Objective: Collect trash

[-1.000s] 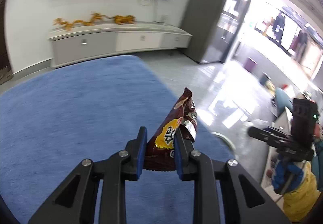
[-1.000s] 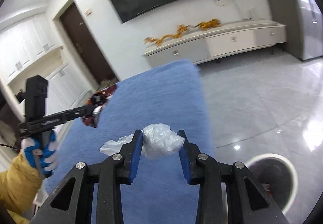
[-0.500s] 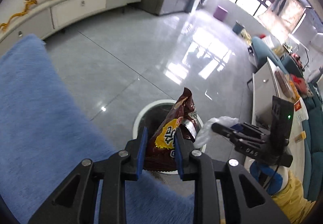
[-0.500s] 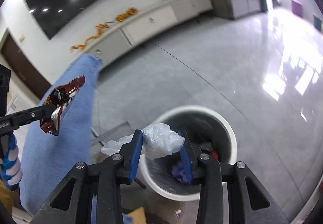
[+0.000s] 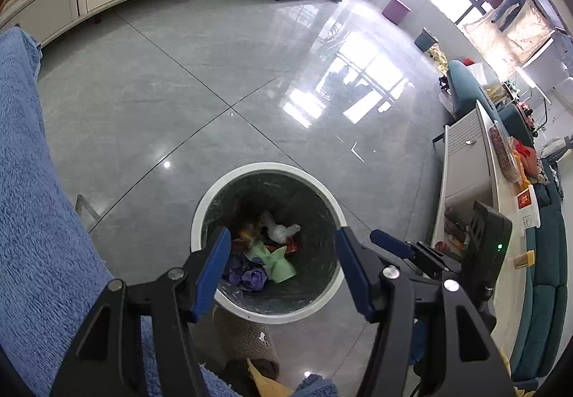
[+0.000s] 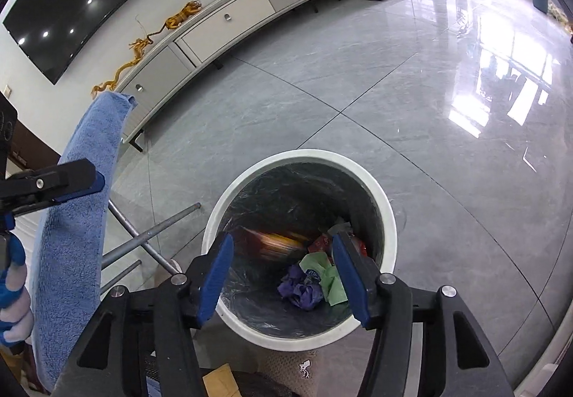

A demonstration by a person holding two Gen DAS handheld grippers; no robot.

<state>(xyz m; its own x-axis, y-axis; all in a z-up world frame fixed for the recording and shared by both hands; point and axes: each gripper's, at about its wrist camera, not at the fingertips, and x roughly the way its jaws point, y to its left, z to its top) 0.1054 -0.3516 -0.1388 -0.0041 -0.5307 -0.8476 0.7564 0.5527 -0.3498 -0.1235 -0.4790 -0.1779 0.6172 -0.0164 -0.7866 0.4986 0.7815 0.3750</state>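
A round white trash bin (image 5: 200, 207) (image 6: 388, 214) with a dark liner stands on the grey floor below both grippers. Inside lie crumpled purple plastic (image 5: 247, 275) (image 6: 301, 289), green paper (image 5: 277, 261) (image 6: 331, 280), a clear plastic bag (image 5: 281, 230) and a blurred brown snack wrapper (image 6: 275, 241). My left gripper (image 5: 281, 262) hangs over the bin, its jaws opening, nothing between them. My right gripper (image 6: 283, 262) is over the bin too, jaws opening and empty. The right gripper (image 5: 401, 248) shows in the left wrist view, the left gripper (image 6: 53, 182) in the right wrist view.
A blue towel-covered table (image 5: 32, 218) (image 6: 82, 210) borders the bin on the left, with metal legs (image 6: 150, 235) beneath. A slippered foot (image 5: 247, 339) stands just before the bin. A low white TV cabinet (image 6: 229, 17) runs along the far wall; a white sideboard (image 5: 469, 160) and teal sofa (image 5: 544, 293) are at right.
Both grippers swung from above the blue table to over the bin and opened. The brown snack wrapper left the left gripper and the clear plastic bag left the right one; both now lie in the bin.
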